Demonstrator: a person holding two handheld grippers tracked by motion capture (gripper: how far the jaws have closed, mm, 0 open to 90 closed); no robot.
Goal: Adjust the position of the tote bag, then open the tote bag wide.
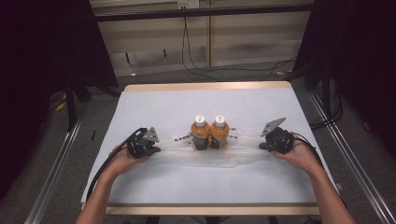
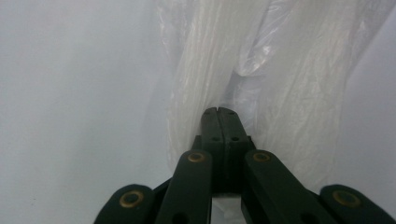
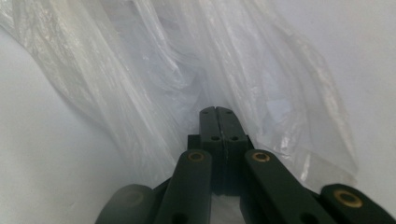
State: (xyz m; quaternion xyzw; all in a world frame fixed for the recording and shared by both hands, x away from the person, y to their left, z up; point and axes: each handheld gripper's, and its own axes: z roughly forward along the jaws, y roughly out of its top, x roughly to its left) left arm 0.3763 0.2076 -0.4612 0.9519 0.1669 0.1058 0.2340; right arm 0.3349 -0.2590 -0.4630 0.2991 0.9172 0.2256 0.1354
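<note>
- Plastic bag, clear and thin, lies stretched across the white table between the two grippers; two orange bottles stand upright and touching at its middle.
- Left gripper: jaws clenched flat together on a gathered strip of the bag. In the left gripper view the film fans out ahead of the closed tips, folds running straight away from them.
- Right gripper: jaws likewise clamped on the opposite end of the bag. In the right gripper view the film spreads ahead and to both sides of the shut tips, crumpled and loose close in.
- Bottles sit well ahead of each pair of jaws, about midway between them; whether they are inside the film or on it, cannot tell.
- Room: bare tabletop beyond the bottles up to the far wooden edge; another bare band on the near side between bag and near edge.
- Right hand rests near the right table edge; left hand near the left edge, little margin outward on either side.
</note>
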